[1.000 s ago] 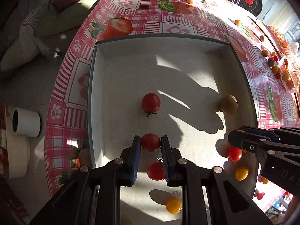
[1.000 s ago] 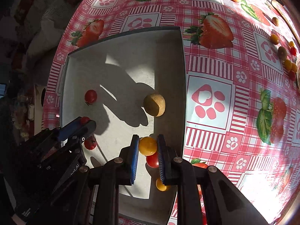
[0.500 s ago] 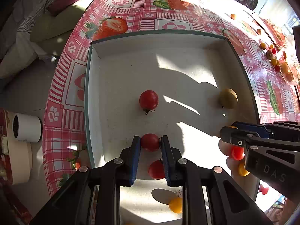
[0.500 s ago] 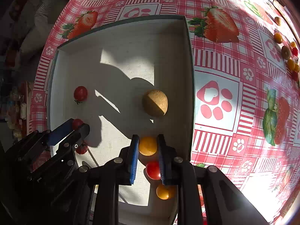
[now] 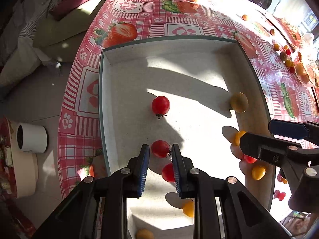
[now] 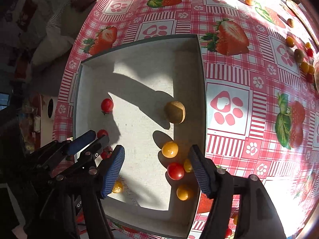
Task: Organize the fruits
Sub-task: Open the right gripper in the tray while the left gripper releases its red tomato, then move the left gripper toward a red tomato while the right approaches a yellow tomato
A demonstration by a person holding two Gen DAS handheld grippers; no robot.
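A white tray point(image 5: 100, 99) point(image 6: 202, 99) lies on the strawberry tablecloth with several cherry tomatoes in it. My left gripper point(image 5: 160, 155) point(image 6: 98, 136) points down over the tray's near left part, shut on a red cherry tomato point(image 5: 160, 149) point(image 6: 102, 133). My right gripper point(image 6: 157, 149) point(image 5: 255, 132) hovers over the tray's right side with its jaws opening. A yellow cherry tomato point(image 6: 169, 149) lies loose on the tray floor between them, touching neither pad. Another red tomato point(image 5: 160, 105) point(image 6: 107, 105) sits mid-tray. A brownish round fruit point(image 5: 239, 102) point(image 6: 175, 112) rests by the right wall.
More red and yellow tomatoes point(image 6: 175, 171) cluster in the tray's near right corner. Several loose small fruits point(image 6: 299, 55) lie on the tablecloth far right. The table edge curves off to the left, with a white cup point(image 5: 31, 138) and cushions below.
My right gripper's jaws have swung apart and let go of the yellow tomato, which now lies on the tray floor. The left gripper still grips its red tomato.
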